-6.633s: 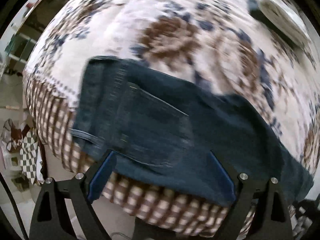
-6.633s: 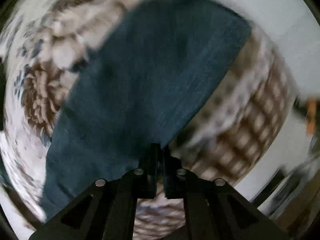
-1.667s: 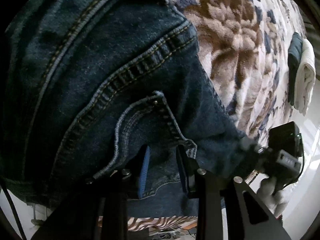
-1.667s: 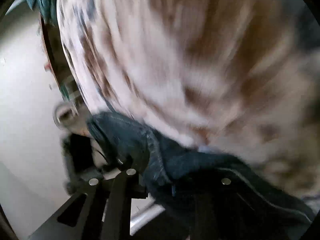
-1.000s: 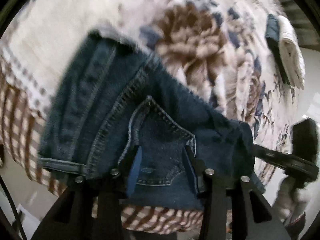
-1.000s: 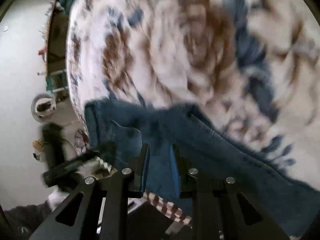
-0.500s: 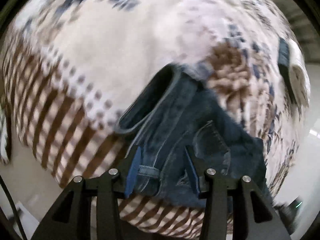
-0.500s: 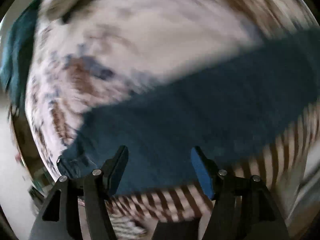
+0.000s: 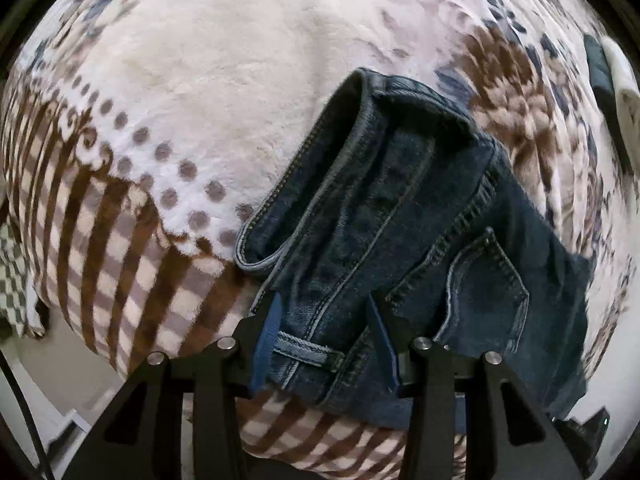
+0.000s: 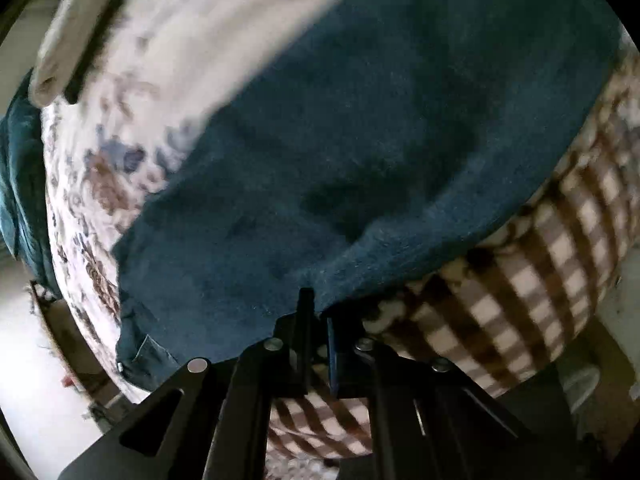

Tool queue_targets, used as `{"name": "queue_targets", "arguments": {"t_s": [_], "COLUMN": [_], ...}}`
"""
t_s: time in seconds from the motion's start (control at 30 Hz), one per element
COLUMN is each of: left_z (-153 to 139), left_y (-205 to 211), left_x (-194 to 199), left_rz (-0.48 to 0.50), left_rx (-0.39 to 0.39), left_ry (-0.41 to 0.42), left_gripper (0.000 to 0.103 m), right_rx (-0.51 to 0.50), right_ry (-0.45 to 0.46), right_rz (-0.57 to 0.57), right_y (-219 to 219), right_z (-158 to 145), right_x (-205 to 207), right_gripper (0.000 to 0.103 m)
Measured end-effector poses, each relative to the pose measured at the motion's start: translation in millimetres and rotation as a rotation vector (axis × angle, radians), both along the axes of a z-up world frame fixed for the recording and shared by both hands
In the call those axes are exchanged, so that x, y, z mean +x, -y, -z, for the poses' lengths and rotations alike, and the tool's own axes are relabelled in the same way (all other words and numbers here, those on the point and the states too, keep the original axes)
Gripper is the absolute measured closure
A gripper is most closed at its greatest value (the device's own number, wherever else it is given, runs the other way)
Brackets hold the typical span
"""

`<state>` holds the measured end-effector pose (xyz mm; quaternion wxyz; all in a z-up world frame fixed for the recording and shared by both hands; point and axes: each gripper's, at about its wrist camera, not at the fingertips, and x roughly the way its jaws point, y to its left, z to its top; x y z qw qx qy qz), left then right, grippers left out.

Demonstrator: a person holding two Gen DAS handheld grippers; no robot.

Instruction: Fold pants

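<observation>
Dark blue jeans (image 9: 400, 216) lie on a flowered fleece blanket (image 9: 224, 64), waistband and back pocket toward me in the left wrist view. My left gripper (image 9: 324, 324) is open, its blue-padded fingers astride the waistband edge with a belt loop between them. In the right wrist view the jeans leg (image 10: 360, 152) spreads wide across the blanket. My right gripper (image 10: 318, 316) is shut on the near edge of the leg fabric.
The blanket's brown checked border (image 9: 120, 240) hangs over the near bed edge, also in the right wrist view (image 10: 532, 288). A folded white and dark towel (image 9: 616, 92) lies far right; it also shows in the right wrist view (image 10: 76, 28). Teal fabric (image 10: 20, 184) lies at the left.
My right gripper has closed from wide open onto the leg's edge. The left gripper stays open at the waistband, and its view has shifted so the jeans sit further right.
</observation>
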<state>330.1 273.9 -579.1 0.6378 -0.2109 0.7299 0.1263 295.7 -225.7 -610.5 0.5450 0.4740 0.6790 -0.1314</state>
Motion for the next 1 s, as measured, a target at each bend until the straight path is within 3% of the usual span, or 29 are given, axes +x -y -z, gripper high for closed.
{"name": "queue_targets", "arguments": {"t_s": [0.07, 0.1, 0.17, 0.23, 0.43, 0.47, 0.5, 0.63, 0.83, 0.87, 0.9, 0.93, 1.0], "left_z": [-4.5, -8.3, -16.7, -31.1, -57.7, -56.2, -54.1, -46.9, -37.1, -35.4, -33.1, -31.3, -34.6], "left_y": [4.5, 6.4, 9.3, 16.4, 92.5, 107.4, 128.3, 204.5, 295.2, 307.1, 320.7, 334.6, 352.5], "left_x": [0.5, -0.1, -1.0, -4.2, -10.2, -9.6, -10.5, -10.1, -0.5, 3.3, 8.6, 12.3, 9.8], "left_rz": [0.014, 0.025, 0.035, 0.054, 0.183, 0.205, 0.220, 0.262, 0.289, 0.287, 0.287, 0.291, 0.294], "left_rx": [0.002, 0.009, 0.021, 0.036, -0.002, -0.012, -0.028, -0.056, -0.012, -0.010, -0.005, 0.003, 0.005], "left_ry": [0.008, 0.011, 0.023, 0.047, 0.122, 0.119, 0.113, 0.128, 0.175, 0.182, 0.189, 0.192, 0.198], "left_gripper": [0.062, 0.062, 0.062, 0.062, 0.061, 0.061, 0.061, 0.061, 0.061, 0.061, 0.061, 0.061, 0.061], "right_rx": [0.080, 0.065, 0.022, -0.018, -0.162, -0.223, -0.223, -0.294, -0.381, -0.374, -0.353, -0.333, -0.333], "right_ry": [0.038, 0.081, 0.115, 0.104, 0.066, 0.090, 0.090, 0.132, 0.113, 0.103, 0.119, 0.141, 0.135], "right_rz": [0.033, 0.031, 0.059, 0.135, 0.304, 0.350, 0.350, 0.439, 0.491, 0.488, 0.491, 0.482, 0.406], "right_y": [14.6, 22.7, 40.7, 66.9, 153.8, 181.4, 181.4, 247.6, 359.2, 375.6, 389.3, 397.7, 405.1], "right_z": [0.2, -12.1, -31.9, -46.3, -54.7, -55.5, -55.5, -51.2, -23.5, -13.4, -3.2, 4.6, 12.1], "right_x": [-3.2, -3.9, -14.1, -34.5, -80.8, -87.2, -87.2, -97.9, -97.7, -95.6, -93.2, -91.0, -79.1], "right_gripper": [0.090, 0.085, 0.072, 0.051, 0.049, 0.049, 0.049, 0.049, 0.049, 0.049, 0.066, 0.093, 0.093]}}
